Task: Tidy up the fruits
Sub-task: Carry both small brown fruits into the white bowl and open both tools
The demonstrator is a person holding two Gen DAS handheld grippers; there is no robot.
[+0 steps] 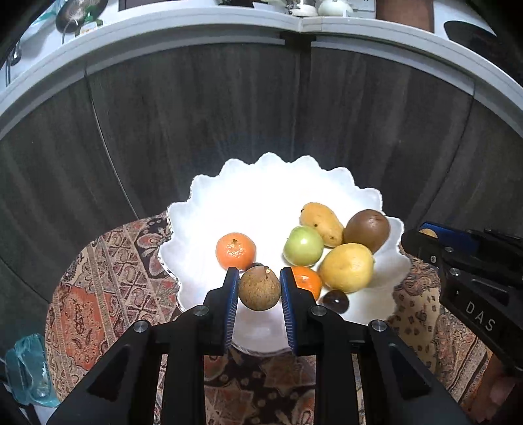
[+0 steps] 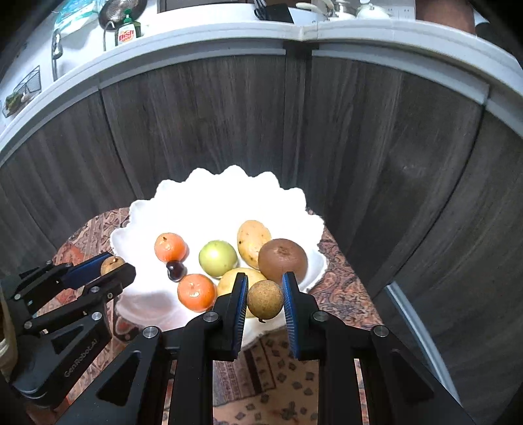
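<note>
A white scalloped bowl sits on a patterned cloth. In it lie two tangerines, a green apple, a mango, a brown kiwi, a yellow lemon and a dark plum. My left gripper is shut on a small round brown fruit above the bowl's near rim. My right gripper is shut on a similar brown fruit above the bowl's near right rim.
Dark wood cabinet doors stand right behind the bowl under a white counter edge. A blue plastic bag lies at the cloth's left. A dish soap bottle stands on the counter.
</note>
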